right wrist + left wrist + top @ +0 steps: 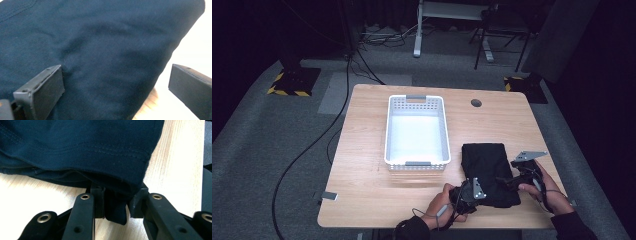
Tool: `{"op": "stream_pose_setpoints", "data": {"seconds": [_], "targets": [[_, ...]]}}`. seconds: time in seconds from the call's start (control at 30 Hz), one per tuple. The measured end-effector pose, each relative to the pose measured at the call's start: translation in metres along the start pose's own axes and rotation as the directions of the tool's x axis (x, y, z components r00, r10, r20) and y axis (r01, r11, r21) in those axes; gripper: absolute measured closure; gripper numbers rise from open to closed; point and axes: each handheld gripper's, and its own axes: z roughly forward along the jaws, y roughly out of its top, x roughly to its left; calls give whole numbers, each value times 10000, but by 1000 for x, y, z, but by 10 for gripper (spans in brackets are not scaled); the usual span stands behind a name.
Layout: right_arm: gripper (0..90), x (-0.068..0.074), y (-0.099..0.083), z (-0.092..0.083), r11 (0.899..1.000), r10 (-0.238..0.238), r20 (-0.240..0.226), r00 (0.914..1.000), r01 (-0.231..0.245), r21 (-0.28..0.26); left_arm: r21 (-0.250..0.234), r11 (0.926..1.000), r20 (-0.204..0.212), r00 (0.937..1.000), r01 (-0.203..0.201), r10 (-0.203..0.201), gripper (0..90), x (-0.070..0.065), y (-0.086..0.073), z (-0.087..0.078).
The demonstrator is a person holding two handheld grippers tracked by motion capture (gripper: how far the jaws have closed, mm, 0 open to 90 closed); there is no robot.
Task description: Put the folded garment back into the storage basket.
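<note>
At the table's near edge, a hemmed corner of the folded black garment (82, 147) is pinched between the left gripper's (116, 203) jaws; the right gripper (115, 87) is spread over its cloth. Soft, light and limp, it is best taken at doubled edges. Beyond stands a white basket (389, 131).

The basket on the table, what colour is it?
The basket is white, with grey handles; the high view shows it best.
</note>
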Motion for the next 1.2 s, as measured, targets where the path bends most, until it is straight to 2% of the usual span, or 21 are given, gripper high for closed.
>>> {"op": "stream_pose_setpoints", "data": {"seconds": [0.13,0.23,0.3,0.37,0.4,0.43,0.67,0.73,0.87,1.07,1.2], "targets": [[5,-9,-1,7,9984,551,-778,9954,-538,190,3,10000,2,10000,-13,13,708,0,0,0],[7,-12,-1,8,9979,608,-1032,9928,-584,265,8,10000,4,10000,-3,3,708,0,0,0],[14,-12,-1,9,9982,560,-1043,9930,-533,286,-3,10000,27,10000,8,-8,709,0,0,0],[73,-11,0,8,9989,434,-1233,9914,-409,229,4,10000,12,10000,-4,4,709,0,0,0],[73,-11,0,8,9989,434,-1233,9914,-409,229,4,10000,12,10000,-4,4,710,0,0,0],[182,-10,1,7,9996,277,-1574,9871,-261,124,4,10000,43,10000,-11,11,710,-1,0,0],[434,-7,3,6,9999,108,-2309,9729,-114,-13,-48,10000,68,10000,-26,26,712,-1,0,1],[511,-6,5,5,10000,-51,-2350,9720,49,-16,-58,10000,58,10000,-7,7,711,-1,0,1],[578,-2,7,3,9991,-417,-2173,9752,407,-91,-64,10000,10,10000,4,-4,712,-2,0,1],[609,5,6,-2,9963,-837,-1670,9824,789,-353,-151,9998,-132,9998,130,-132,716,-4,-1,1],[625,7,5,-5,9952,-864,-1491,9850,782,-595,-126,9999,-169,9998,84,-86,722,-4,0,1]]}}
